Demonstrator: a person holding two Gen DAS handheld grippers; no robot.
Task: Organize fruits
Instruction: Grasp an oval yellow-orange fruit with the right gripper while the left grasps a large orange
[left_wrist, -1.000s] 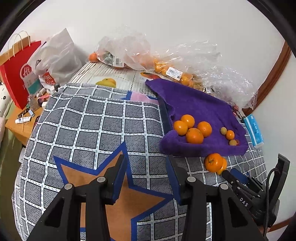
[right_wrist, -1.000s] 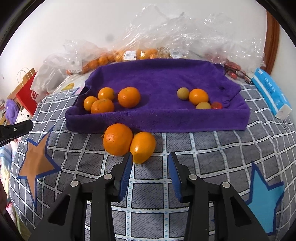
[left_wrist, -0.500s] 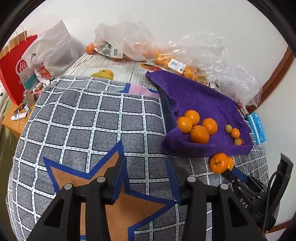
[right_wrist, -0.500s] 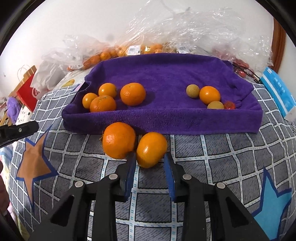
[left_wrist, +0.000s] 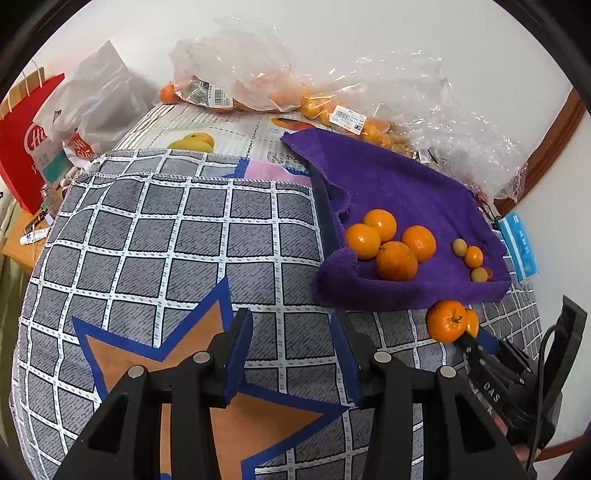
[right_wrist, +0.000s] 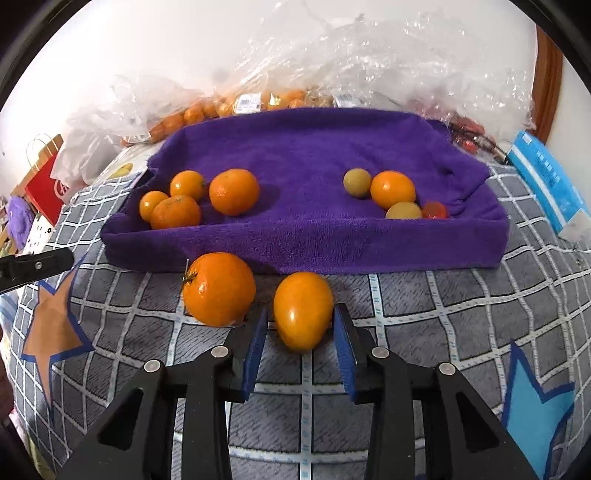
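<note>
Jaws on your left gripper (left_wrist: 291, 354) stood open, empty over the quilt (left_wrist: 177, 236). Your right gripper (right_wrist: 300, 341) gaped around the oval fruit (right_wrist: 303, 310) below the towel (right_wrist: 306, 229); closing crooked might squirt it into the orange (right_wrist: 218, 288).

Purple towel (right_wrist: 306, 155), orange fruits (right_wrist: 218, 293), grey grid-checked cloth (left_wrist: 177, 236), blue-edged orange star (left_wrist: 184, 354)

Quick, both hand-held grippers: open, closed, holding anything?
Left hand-held gripper: open, empty, above the checked cloth.
Right hand-held gripper: open, jaws either side of the oval orange fruit, not yet clamped on it.
</note>
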